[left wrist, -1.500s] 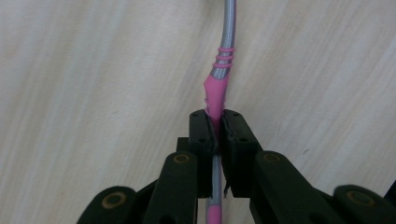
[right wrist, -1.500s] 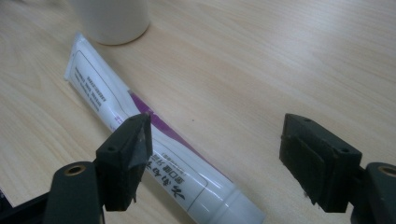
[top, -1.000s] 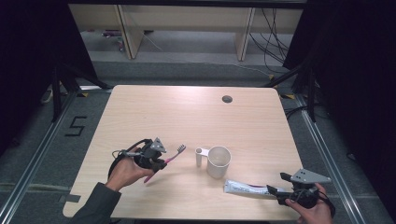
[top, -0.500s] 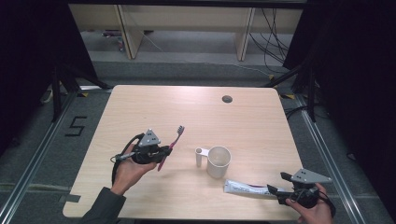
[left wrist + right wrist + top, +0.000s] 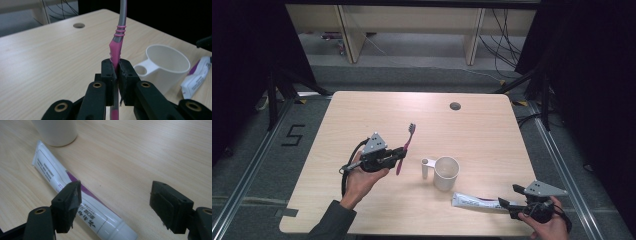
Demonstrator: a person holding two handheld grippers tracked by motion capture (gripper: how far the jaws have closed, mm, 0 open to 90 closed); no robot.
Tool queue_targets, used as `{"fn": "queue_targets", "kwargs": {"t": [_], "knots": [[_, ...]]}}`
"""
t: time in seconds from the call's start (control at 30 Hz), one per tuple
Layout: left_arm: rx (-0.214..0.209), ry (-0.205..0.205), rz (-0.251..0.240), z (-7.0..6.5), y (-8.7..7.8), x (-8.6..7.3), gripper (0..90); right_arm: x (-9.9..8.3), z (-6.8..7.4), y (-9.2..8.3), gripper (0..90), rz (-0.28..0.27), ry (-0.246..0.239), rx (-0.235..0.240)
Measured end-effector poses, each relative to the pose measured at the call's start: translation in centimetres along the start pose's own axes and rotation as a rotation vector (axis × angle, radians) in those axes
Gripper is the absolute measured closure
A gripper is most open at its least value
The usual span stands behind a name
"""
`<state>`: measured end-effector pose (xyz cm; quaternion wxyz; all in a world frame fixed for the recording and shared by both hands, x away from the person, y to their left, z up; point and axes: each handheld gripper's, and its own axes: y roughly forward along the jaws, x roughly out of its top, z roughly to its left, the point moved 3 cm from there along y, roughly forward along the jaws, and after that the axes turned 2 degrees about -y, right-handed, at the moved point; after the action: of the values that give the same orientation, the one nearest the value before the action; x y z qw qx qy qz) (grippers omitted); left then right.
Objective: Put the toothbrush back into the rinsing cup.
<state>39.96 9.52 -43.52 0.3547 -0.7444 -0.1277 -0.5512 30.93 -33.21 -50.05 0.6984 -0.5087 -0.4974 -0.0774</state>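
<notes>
My left gripper [image 5: 398, 155] is shut on the pink handle of a toothbrush [image 5: 407, 141] and holds it off the table, bristles pointing toward the far side. In the left gripper view the pads clamp the toothbrush [image 5: 117, 47] where my left gripper [image 5: 116, 72] meets its handle. A white cup [image 5: 446, 172] with a handle stands just right of it. A white and purple toothpaste tube [image 5: 474, 201] lies near the front edge. My right gripper [image 5: 115, 195] stands open low over the tube [image 5: 52, 171], one jaw above it and the cap end between the jaws.
The wooden table [image 5: 362, 115] has a round cable hole [image 5: 455, 106] at the far right. The cup [image 5: 165, 65] and tube [image 5: 196, 77] sit to the right in the left gripper view. Dark floor and metal frames surround the table.
My left gripper has lifted the toothbrush from near the tabletop and swung it up and to the right, bristles now pointing away. The right gripper and tube have not moved.
</notes>
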Motion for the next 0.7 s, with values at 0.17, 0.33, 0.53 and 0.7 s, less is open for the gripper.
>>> {"fn": "queue_targets", "kwargs": {"t": [0.17,0.33,0.53,0.7], "knots": [[-0.012,0.019,-0.023,-0.9,0.4,1.2,82.8,0.0,0.0,0.0,26.3,0.0,-0.002,0.0],[-0.015,0.029,-0.07,-1.5,0.7,2.7,82.8,0.0,0.2,0.0,26.3,0.003,0.022,0.005],[-0.027,0.038,-0.121,-2.2,1.0,3.7,82.8,0.0,0.0,0.0,26.3,0.0,-0.003,-0.005],[-0.033,0.045,-0.142,-2.7,1.8,4.1,82.8,0.0,0.0,0.0,26.3,0.002,-0.006,-0.007]]}}
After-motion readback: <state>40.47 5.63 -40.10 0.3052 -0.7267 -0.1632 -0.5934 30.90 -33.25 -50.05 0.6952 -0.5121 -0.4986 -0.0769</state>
